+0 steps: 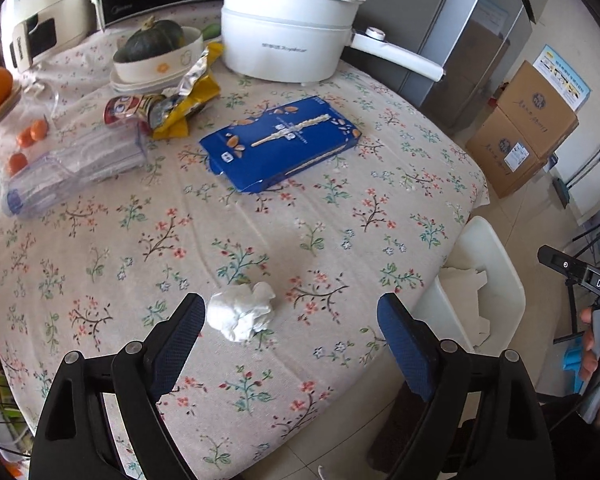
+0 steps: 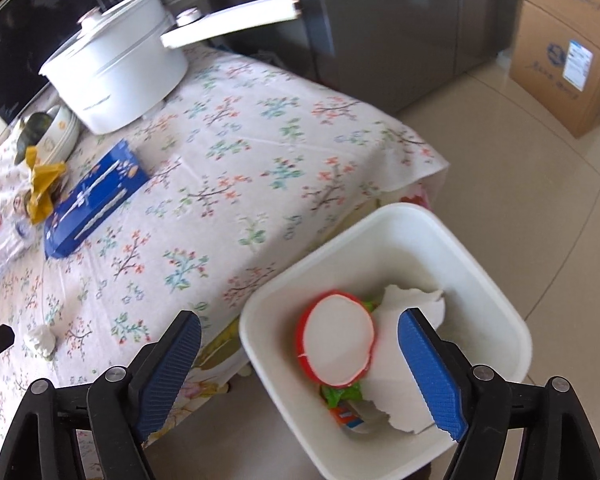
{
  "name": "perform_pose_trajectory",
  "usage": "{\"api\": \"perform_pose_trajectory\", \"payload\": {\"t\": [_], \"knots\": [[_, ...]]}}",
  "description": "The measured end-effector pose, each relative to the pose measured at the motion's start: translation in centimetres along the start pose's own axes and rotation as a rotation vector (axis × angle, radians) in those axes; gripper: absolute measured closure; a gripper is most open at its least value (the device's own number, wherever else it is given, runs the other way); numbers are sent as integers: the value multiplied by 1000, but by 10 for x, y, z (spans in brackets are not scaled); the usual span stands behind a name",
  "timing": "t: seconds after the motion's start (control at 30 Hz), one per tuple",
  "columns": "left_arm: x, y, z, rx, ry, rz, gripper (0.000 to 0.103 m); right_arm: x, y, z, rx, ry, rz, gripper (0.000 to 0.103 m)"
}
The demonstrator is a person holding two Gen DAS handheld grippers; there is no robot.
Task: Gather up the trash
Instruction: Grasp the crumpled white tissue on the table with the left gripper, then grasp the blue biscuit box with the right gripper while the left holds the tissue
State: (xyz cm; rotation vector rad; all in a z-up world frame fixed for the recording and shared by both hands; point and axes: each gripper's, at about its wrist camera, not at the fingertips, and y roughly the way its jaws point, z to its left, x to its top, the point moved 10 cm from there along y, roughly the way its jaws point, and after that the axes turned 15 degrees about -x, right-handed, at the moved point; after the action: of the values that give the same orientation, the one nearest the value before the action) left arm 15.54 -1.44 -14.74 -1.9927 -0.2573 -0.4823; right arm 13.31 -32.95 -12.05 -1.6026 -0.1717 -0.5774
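Observation:
A crumpled white tissue (image 1: 242, 311) lies on the floral tablecloth near the front edge, just ahead of my open left gripper (image 1: 292, 312), close to its left finger. It shows small in the right wrist view (image 2: 40, 341). A flat blue box (image 1: 284, 142) lies mid-table; a yellow snack wrapper (image 1: 188, 98) sits behind it. My right gripper (image 2: 300, 334) is open and empty above the white bin (image 2: 384, 216), which holds a red-rimmed cup lid (image 2: 338, 344), torn white paper (image 2: 400, 384) and coloured wrappers. The bin (image 1: 496, 264) stands on the floor beside the table.
A white electric pot (image 1: 288, 28) stands at the table's back, with a bowl holding a squash (image 1: 152, 42) to its left. A clear plastic container (image 1: 72, 168) and oranges lie at far left. A grey fridge (image 2: 380, 20) and cardboard boxes (image 1: 524, 128) stand on the tiled floor.

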Motion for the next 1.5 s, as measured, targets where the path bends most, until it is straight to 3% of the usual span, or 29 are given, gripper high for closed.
{"api": "perform_pose_trajectory", "payload": {"t": [0.27,0.4,0.63,0.7,0.77,0.97,1.17,1.37,1.5], "knots": [[-24,11,38,-37,-70,59,16,0,1,57,29,-74,8,17],[-26,27,40,-86,-122,65,36,-1,3,83,44,-104,18,17],[-23,45,53,-3,-136,84,63,-5,8,115,54,-143,35,17],[-20,46,55,4,-122,81,81,-4,8,123,56,-150,35,17],[-15,42,52,-11,-106,72,90,-4,9,131,58,-157,36,17],[2,7,50,-29,-78,-13,91,-6,11,157,61,-184,31,17],[7,-40,80,11,-116,-106,91,-16,15,199,37,-287,2,17],[8,-89,116,53,-160,-198,91,-11,19,264,19,-342,-55,17],[1,-108,149,81,-203,-220,91,-6,28,313,-3,-402,-101,17]]}}
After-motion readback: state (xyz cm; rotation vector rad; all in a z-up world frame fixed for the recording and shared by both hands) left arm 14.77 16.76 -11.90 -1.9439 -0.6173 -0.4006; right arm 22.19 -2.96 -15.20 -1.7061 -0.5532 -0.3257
